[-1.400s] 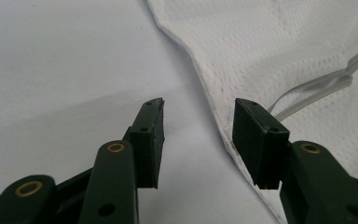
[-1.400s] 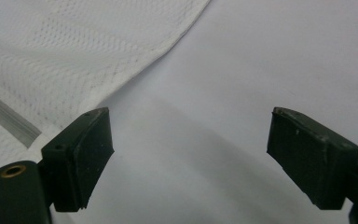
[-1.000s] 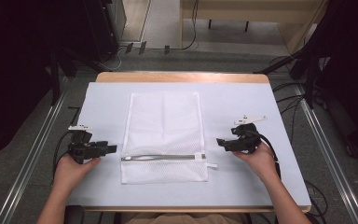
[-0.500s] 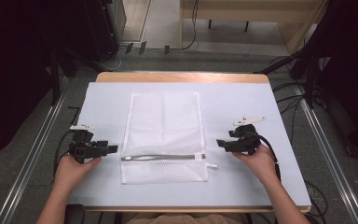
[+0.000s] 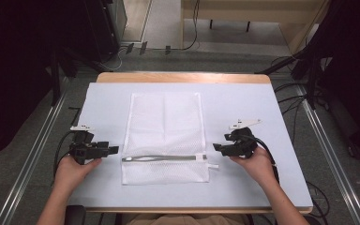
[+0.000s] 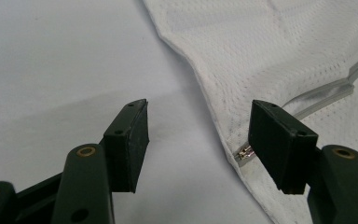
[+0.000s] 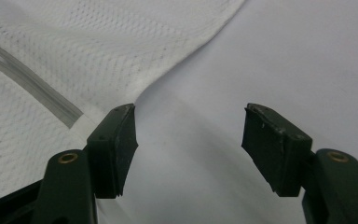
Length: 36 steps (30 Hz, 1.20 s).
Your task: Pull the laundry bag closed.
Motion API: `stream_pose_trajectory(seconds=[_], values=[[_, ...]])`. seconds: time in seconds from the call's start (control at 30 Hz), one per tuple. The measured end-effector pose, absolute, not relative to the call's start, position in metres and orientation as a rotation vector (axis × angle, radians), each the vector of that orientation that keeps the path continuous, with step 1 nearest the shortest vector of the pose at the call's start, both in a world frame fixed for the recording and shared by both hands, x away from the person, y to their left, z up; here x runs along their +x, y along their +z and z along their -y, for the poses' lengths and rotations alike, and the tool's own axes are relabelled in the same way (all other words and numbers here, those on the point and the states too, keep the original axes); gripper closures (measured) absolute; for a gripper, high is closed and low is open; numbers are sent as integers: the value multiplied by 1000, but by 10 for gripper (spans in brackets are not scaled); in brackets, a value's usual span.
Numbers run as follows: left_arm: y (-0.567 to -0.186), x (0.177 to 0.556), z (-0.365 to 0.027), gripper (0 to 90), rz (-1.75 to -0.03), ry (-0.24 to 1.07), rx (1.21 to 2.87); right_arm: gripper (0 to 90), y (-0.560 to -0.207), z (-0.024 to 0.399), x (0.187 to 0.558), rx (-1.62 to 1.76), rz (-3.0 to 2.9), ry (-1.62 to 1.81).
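Flanking white mesh bag (image 5: 165, 136) lying flat on table (image 5: 253, 112) | left gripper (image 5: 115, 150) jaws parted, empty, aimed at zipper end | right gripper (image 5: 215, 147) jaws just narrowing, nothing between, likely poised to grab bag's edge.

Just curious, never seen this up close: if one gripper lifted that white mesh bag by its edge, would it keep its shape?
Probably not. The mesh bag lies flat and thin on the table, so it would likely droop. Its open weave suggests little weight. The zipper looks like its only firmer part.
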State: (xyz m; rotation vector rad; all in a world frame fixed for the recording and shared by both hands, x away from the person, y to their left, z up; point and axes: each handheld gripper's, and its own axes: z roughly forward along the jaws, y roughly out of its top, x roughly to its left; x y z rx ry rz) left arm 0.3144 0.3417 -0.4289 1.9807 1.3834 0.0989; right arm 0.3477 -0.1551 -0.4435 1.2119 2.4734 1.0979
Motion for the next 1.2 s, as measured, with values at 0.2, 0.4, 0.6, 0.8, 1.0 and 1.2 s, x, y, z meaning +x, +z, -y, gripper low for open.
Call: stream_pose_trajectory(seconds=[0.2, 0.4, 0.6, 0.8, 1.0, 1.2], values=[[-428, 313, -341, 401, -1384, 80, 1982, 373, -440, 147, 343, 1186, -2487, 1117], [-428, 310, -342, 399, -1389, 87, 1985, 382, -439, 139, 342, 1143, -2512, 1124], [-427, 305, -344, 396, -1393, 97, 1983, 387, -437, 128, 340, 1109, -2538, 1131], [-428, 298, -344, 398, -1394, 107, 1990, 402, -434, 117, 339, 1048, -2567, 1136], [-427, 294, -345, 400, -1393, 113, 1990, 401, -434, 106, 337, 1011, -2591, 1120], [-427, 287, -348, 400, -1404, 137, 1982, 403, -434, 95, 337, 992, -2597, 1132]])
